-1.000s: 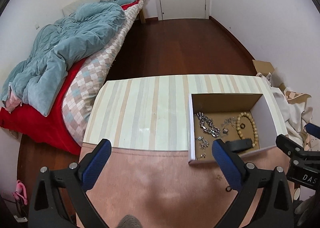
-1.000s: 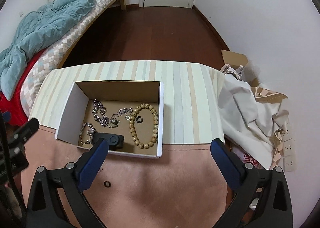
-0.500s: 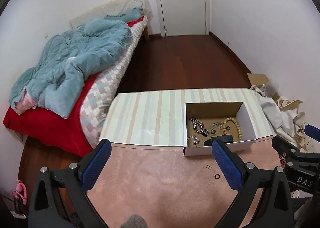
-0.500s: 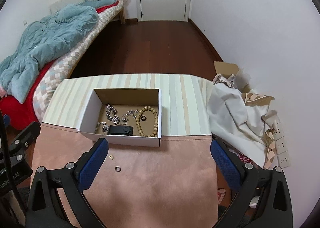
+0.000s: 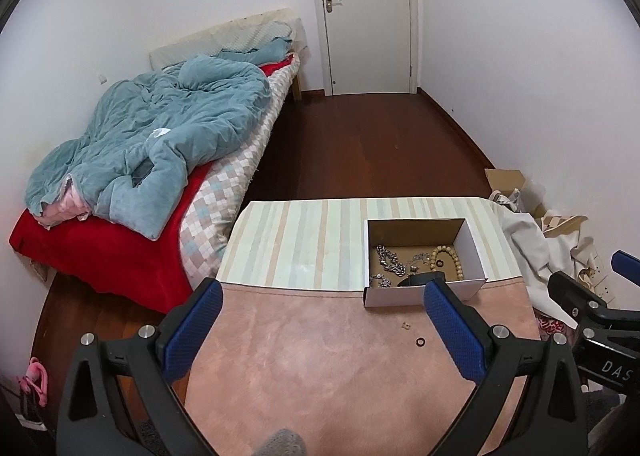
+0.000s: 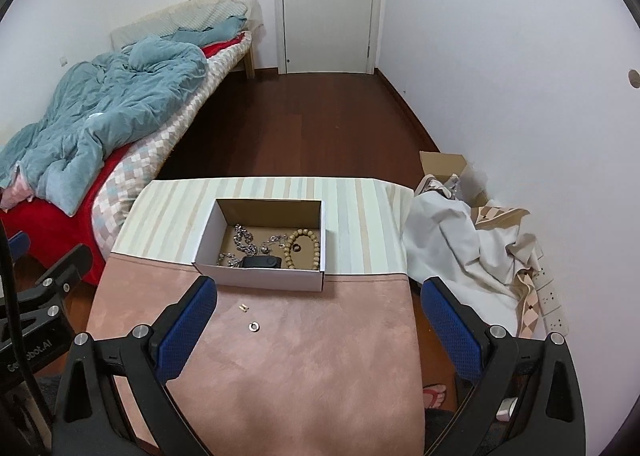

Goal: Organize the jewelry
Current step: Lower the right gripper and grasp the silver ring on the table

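Observation:
An open white cardboard box (image 6: 260, 279) (image 5: 468, 246) stands mid-table, holding silver chains (image 6: 244, 238) (image 5: 390, 259), a wooden bead bracelet (image 6: 312, 252) (image 5: 450, 259), a small ring (image 6: 296, 247) and a black case (image 6: 262, 262) (image 5: 420, 279). On the pink cloth in front of the box lie a small gold piece (image 6: 243, 307) (image 5: 406, 325) and a ring (image 6: 253, 325) (image 5: 420, 341). My left gripper (image 5: 320, 330) and my right gripper (image 6: 320, 330) both hang open above the table's near part, holding nothing.
The table carries a striped cloth (image 6: 360, 212) at the far half and a pink cloth (image 6: 300, 368) near me. A bed with a blue quilt (image 5: 152, 144) lies left. Crumpled fabric and cardboard (image 6: 472, 240) pile at the right by the wall. A door (image 6: 328, 4) is behind.
Both grippers have pulled back and up from the box, so it looks smaller and farther. The gold piece and the ring on the pink cloth have come into view.

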Demonstrator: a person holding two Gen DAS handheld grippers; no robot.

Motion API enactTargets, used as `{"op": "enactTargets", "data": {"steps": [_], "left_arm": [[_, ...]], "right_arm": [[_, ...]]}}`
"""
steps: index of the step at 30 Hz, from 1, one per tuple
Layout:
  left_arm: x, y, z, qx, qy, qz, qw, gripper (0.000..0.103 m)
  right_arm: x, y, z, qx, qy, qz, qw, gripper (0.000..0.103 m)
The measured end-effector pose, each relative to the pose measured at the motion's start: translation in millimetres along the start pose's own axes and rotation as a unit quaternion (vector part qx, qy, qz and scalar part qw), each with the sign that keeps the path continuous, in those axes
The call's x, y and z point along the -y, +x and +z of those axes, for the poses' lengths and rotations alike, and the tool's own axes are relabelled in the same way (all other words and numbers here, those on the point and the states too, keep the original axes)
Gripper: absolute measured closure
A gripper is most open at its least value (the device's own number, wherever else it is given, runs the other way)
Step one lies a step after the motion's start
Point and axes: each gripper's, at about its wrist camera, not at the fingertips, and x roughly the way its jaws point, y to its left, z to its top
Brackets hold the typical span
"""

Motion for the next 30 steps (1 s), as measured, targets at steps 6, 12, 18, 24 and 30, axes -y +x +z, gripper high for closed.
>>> {"op": "enactTargets", "data": {"steps": [6, 12, 18, 24, 30], "left_arm": [[-9, 13, -17, -0.015, -0.014, 0.022, 0.9995, 0.0], [-22, 62, -51, -0.062, -0.014, 0.071, 0.9955, 0.0], [-33, 132, -97, -0.142, 0.023, 0.144, 0.9791, 0.0], [-47, 168, -124, -0.189, 0.026, 0.152, 0.9699, 0.0], [-55, 180, -127, -0.198, 0.023, 0.149, 0.9685, 0.0]], "right_arm": [[-5, 13, -15, -0.02, 0.002, 0.015, 1.0, 0.0], [-13, 67, -45, -0.053, 0.004, 0.04, 0.998, 0.0], [-35, 140, -85, -0.103, -0.006, 0.085, 0.991, 0.048], [-57, 187, -110, -0.121, -0.013, 0.114, 0.986, 0.048], [-70, 205, -115, -0.115, -0.035, 0.101, 0.988, 0.06]]}}
